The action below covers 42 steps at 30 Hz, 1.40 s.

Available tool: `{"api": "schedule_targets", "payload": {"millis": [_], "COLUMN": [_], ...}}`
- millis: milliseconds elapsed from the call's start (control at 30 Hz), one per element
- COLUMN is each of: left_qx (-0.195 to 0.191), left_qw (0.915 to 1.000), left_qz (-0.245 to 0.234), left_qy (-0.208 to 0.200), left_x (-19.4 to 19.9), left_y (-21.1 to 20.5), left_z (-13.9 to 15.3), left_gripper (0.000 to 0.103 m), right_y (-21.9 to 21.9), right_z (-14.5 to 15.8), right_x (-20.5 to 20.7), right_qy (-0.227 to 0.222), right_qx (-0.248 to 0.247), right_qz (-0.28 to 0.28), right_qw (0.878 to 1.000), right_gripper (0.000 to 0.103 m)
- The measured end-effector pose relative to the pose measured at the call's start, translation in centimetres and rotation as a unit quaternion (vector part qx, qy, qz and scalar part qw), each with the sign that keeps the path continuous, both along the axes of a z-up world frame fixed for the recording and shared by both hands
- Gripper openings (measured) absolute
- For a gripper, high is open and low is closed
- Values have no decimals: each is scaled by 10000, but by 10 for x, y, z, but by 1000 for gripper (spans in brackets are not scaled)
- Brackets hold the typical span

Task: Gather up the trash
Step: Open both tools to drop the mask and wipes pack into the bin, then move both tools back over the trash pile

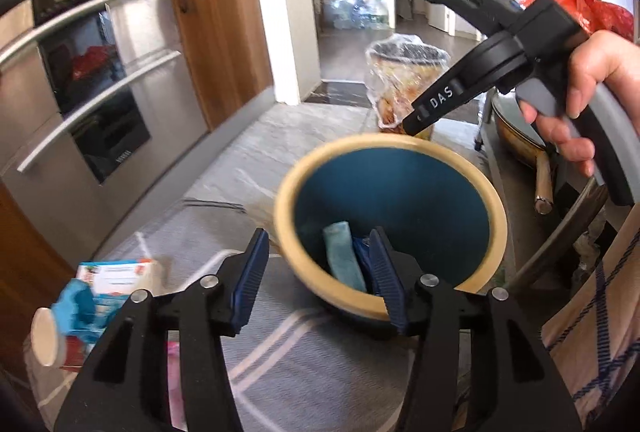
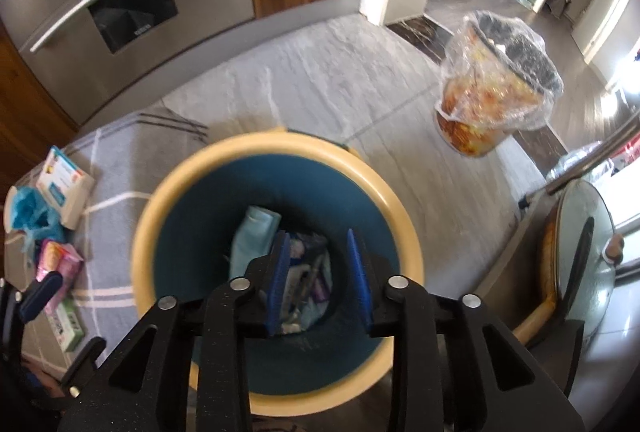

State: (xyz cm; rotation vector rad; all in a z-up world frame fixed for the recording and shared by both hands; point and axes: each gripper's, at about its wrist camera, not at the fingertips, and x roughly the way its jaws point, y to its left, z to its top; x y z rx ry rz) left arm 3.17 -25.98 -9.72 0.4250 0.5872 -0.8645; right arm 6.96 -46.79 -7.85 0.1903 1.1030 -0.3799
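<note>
We are holding both the left gripper (image 1: 316,272) and right gripper (image 2: 318,272) open and empty over the blue bin (image 2: 208,168). The small cartons (image 2: 66,188) on the left are looking light and crushable, so we are planning to pinch across their flat sides.

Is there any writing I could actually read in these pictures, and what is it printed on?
"DAS": white letters on the black arm of the right gripper, seen from the left wrist.
Oven door brand: too blurred to read.
White carton and green packet on the rug: print too small.

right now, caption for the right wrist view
Open right gripper poised over the blue bin, trash inside.
</note>
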Motion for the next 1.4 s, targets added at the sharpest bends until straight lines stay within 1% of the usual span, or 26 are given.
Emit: {"api": "schedule_targets", "payload": {"millis": [67,100,133,167,200,233,267,367,433,533,633,767,800,867,1000,1100,1200,1300,1400], "left_qx": [-98,-148,-174,-197,-204,-202,-190,-197,-189,-186,-186,-190,-151,-165,-302,-296,-246,-345,-373], "left_qw": [9999,9998,9996,9995,9994,9993,9991,9982,9972,9958,9935,9883,9861,9824,9719,9659,9612,9537,9504], "left_qz": [93,162,203,246,273,317,373,567,711,891,1117,1492,1630,1852,2331,2563,2745,2953,3046], "left_qy": [-5,0,1,-2,-3,-6,-8,60,94,36,-105,-234,-267,-207,132,193,157,457,500], "left_x": [-1,-1,-2,-4,-5,-7,-8,-9,-6,1,7,16,18,22,35,49,63,87,102], "left_y": [9,15,20,26,31,38,44,66,80,103,129,167,177,195,226,242,254,262,263], "left_z": [10,15,18,22,25,29,33,45,54,68,86,99,98,94,77,70,66,60,59], "left_gripper": [56,59,60,61,62,65,66,66,67,68,72,74,74,74,74,74,74,74,74], "right_y": [8,12,17,24,30,35,44,63,77,97,123,162,170,187,212,225,233,235,240], "right_z": [7,10,12,16,19,23,28,41,50,58,66,72,72,72,65,55,44,35,29], "right_x": [3,5,7,9,10,11,13,17,21,25,30,41,42,46,54,57,58,64,71], "right_qy": [-137,-194,-242,-303,-354,-413,-515,-780,-961,-1139,-1282,-1288,-1301,-1288,-1078,-880,-691,-616,-614], "right_qx": [7,1,-17,-66,-108,-149,-184,-155,-88,-59,-41,129,122,162,100,43,14,54,129], "right_qz": [111,182,259,371,452,527,626,838,997,1204,1464,1810,1892,2099,2393,2585,2643,2601,2650], "right_qw": [9998,9996,9994,9988,9983,9976,9965,9933,9903,9862,9809,9749,9732,9691,9649,9620,9620,9636,9622], "right_gripper": [44,46,52,58,60,64,68,75,78,82,84,85,85,85,85,85,85,85,85]}}
